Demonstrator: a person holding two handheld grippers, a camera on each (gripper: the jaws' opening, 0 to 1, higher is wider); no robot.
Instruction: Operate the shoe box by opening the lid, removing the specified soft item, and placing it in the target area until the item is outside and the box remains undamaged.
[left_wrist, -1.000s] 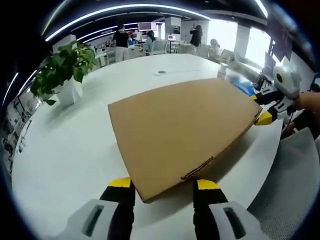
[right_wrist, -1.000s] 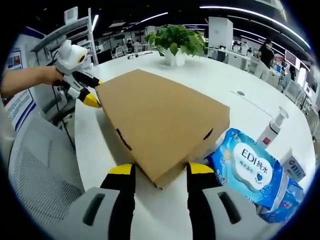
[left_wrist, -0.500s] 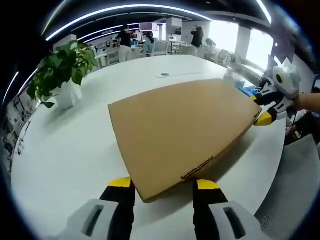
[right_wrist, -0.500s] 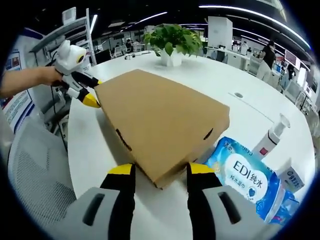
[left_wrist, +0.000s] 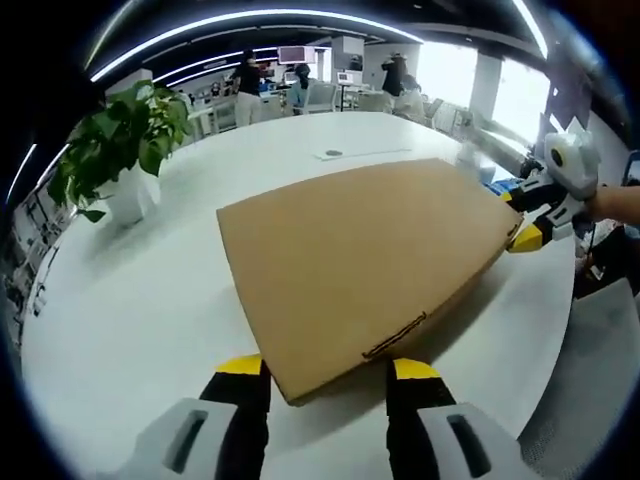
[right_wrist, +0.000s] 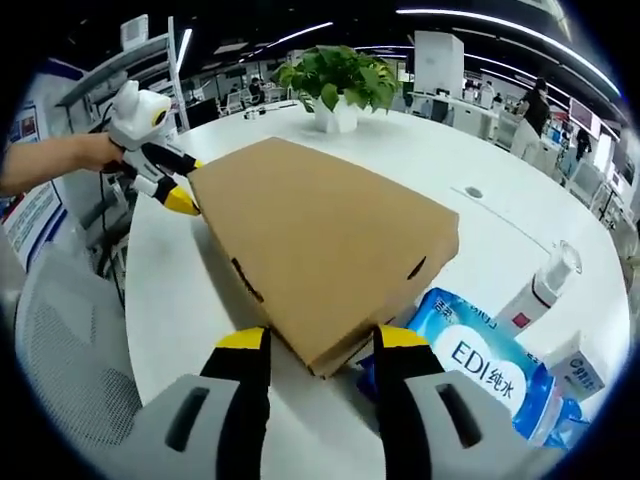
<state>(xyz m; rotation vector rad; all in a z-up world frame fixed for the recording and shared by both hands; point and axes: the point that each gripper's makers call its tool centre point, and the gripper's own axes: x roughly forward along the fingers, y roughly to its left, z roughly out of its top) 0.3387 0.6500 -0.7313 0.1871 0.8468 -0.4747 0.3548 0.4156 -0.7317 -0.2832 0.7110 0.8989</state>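
Note:
A closed brown cardboard shoe box (left_wrist: 360, 250) lies flat over the round white table (left_wrist: 130, 300), lid down. In the left gripper view my left gripper (left_wrist: 325, 372) has its yellow-tipped jaws on either side of the box's near corner, gripping it. The right gripper (left_wrist: 530, 232) holds the far right corner. In the right gripper view the same box (right_wrist: 320, 240) has its near corner between the jaws of my right gripper (right_wrist: 312, 345), and the left gripper (right_wrist: 170, 195) clamps the far left corner. The item inside is hidden.
A blue wipes pack (right_wrist: 490, 375) lies beside and partly under the box's right edge, with a pump bottle (right_wrist: 540, 295) and a small carton (right_wrist: 580, 365) behind it. A potted plant (left_wrist: 120, 140) stands on the table. A grey mesh chair (right_wrist: 60, 370) is alongside.
The box stays fixed between both grippers while the table, plant and wipes pack shift behind it: box and grippers have moved together. The box edge now overlaps the wipes pack.

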